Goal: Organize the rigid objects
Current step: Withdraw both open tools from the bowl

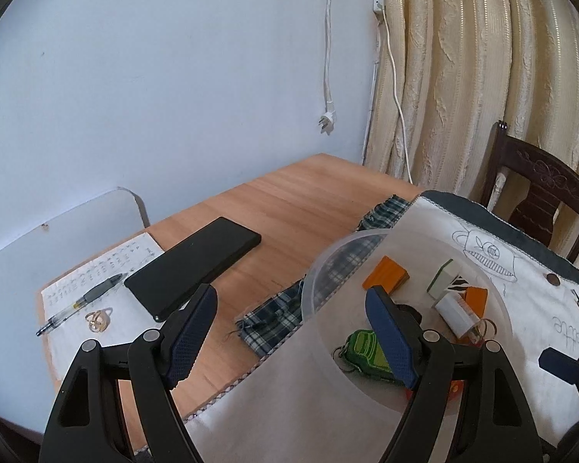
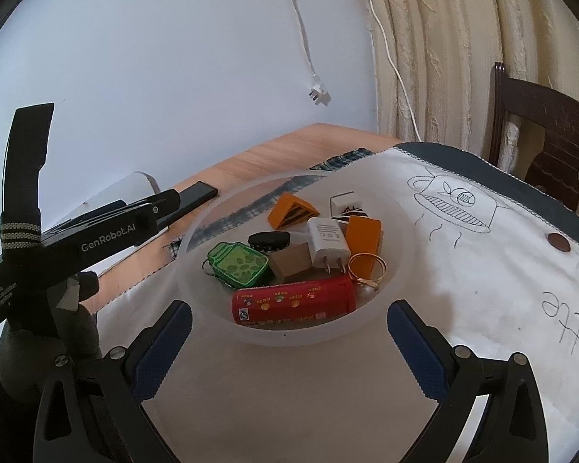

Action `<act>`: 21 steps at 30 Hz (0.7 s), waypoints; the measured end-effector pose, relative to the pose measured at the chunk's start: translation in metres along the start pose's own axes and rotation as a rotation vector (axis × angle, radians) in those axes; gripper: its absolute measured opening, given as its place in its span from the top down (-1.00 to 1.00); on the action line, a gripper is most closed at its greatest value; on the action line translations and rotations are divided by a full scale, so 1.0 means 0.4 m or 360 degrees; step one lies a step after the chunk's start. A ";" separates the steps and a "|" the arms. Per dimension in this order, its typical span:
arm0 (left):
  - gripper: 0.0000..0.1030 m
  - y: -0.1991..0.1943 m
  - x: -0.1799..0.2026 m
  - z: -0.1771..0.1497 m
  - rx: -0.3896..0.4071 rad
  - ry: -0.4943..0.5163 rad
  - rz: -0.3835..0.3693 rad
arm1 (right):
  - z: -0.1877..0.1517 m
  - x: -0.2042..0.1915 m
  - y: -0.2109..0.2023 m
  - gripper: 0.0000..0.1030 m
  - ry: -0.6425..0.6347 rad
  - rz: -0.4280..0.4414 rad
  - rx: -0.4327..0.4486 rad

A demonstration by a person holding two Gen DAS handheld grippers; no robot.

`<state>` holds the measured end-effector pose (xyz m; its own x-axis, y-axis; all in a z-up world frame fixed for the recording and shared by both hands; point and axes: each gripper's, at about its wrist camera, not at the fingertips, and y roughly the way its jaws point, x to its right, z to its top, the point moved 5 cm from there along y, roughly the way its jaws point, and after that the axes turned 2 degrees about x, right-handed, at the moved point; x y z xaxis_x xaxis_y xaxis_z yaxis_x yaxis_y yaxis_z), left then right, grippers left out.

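Note:
A translucent plastic bowl (image 2: 289,341) stands on a white embroidered cloth (image 2: 463,270). It holds a red tube (image 2: 293,303), a green jar keychain (image 2: 239,264), a white charger (image 2: 326,241), orange blocks (image 2: 289,210), a gold ring (image 2: 366,268), a brown cube (image 2: 289,264) and a tile (image 2: 345,204). My right gripper (image 2: 289,308) hovers open just in front of the bowl, with nothing between its fingers. My left gripper (image 1: 291,297) is open and empty over the bowl's (image 1: 316,281) left rim. On the table to the left lie a black phone (image 1: 197,266), a pen (image 1: 85,301) and a small ring (image 1: 98,320).
The pen and small ring rest on a notebook (image 1: 96,281) at the wooden table's (image 1: 289,200) left end. A plaid cloth (image 1: 274,316) lies partly under the bowl. A dark chair (image 1: 540,193) and a curtain (image 1: 463,77) stand at the back right, and a plug (image 1: 326,121) hangs on the wall.

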<state>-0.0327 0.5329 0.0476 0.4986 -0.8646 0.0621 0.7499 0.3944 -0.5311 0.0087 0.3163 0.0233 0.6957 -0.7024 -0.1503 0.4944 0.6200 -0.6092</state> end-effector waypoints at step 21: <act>-0.56 -0.039 0.050 -0.024 -0.0016 0.0102 -0.0055 | -0.055 0.058 -0.004 -1.00 -0.0002 -0.0176 -0.0115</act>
<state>-0.0386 0.5062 0.0489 0.4434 -0.8959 0.0265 0.7616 0.3610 -0.5383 0.0124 0.2913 0.0036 0.6398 -0.7646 -0.0781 0.5294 0.5120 -0.6764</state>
